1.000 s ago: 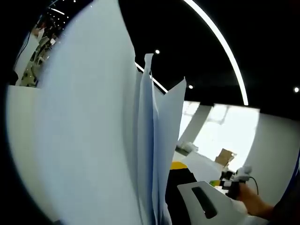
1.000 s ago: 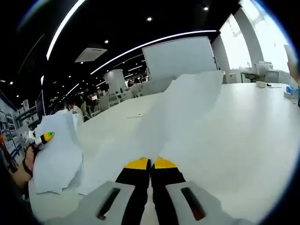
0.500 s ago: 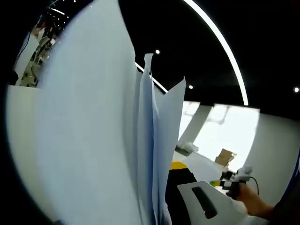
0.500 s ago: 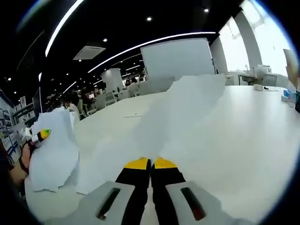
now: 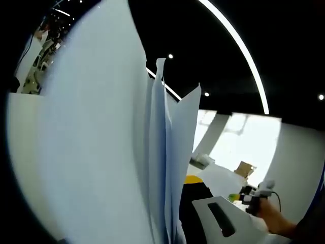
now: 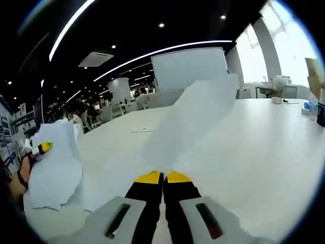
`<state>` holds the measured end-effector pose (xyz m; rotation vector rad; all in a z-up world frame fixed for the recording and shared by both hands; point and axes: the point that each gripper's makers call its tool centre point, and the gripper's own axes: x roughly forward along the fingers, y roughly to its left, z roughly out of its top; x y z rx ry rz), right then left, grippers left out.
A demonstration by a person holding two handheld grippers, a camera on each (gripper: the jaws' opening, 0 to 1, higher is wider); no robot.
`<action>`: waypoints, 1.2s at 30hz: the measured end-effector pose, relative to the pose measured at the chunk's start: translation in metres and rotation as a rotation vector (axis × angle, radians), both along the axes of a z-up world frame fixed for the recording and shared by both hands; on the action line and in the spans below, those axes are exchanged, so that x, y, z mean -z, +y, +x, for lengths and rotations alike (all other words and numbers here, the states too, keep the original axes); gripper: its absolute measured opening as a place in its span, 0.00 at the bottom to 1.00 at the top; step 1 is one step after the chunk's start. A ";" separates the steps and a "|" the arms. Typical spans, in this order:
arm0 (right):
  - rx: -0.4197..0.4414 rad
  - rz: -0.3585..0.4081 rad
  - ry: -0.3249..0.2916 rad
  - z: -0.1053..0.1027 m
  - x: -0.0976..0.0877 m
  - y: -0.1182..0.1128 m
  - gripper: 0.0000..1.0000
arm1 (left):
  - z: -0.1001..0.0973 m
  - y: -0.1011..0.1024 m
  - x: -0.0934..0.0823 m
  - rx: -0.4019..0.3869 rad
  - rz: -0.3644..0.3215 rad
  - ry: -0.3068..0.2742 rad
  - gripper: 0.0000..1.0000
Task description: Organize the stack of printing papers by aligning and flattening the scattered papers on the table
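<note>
Right gripper (image 6: 163, 178), at the bottom centre of the right gripper view, has its yellow-tipped jaws pressed together on the near edge of a white paper sheet (image 6: 188, 122), which rises from the jaws toward the upper right of the frame above the white table (image 6: 264, 147). At the left edge of the same view, the left gripper (image 6: 43, 148), held in a person's hand (image 6: 23, 170), grips a bundle of papers (image 6: 53, 170) that hangs down to the table. In the left gripper view, these papers (image 5: 101, 142) stand upright across the left and centre of the frame, their edges fanned apart near the top; one jaw of the left gripper (image 5: 195, 190) is visible at the lower centre, lying against the sheets, the other hidden behind them. At the lower right of this view, the right gripper (image 5: 254, 193) appears small, held in the person's other hand (image 5: 277, 218), with its sheet (image 5: 221, 180) extending toward the centre.
</note>
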<state>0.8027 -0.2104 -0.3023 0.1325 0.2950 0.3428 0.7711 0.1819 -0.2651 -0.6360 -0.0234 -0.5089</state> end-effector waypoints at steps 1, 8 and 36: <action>0.006 0.001 -0.025 0.000 -0.005 -0.001 0.00 | 0.000 0.000 0.000 0.000 0.000 0.000 0.06; 0.025 0.020 -0.064 0.001 -0.014 -0.006 0.00 | 0.000 0.000 0.000 -0.001 0.002 -0.001 0.06; 0.043 0.051 -0.242 -0.007 -0.055 -0.009 0.00 | 0.000 0.000 0.000 -0.001 0.004 0.000 0.06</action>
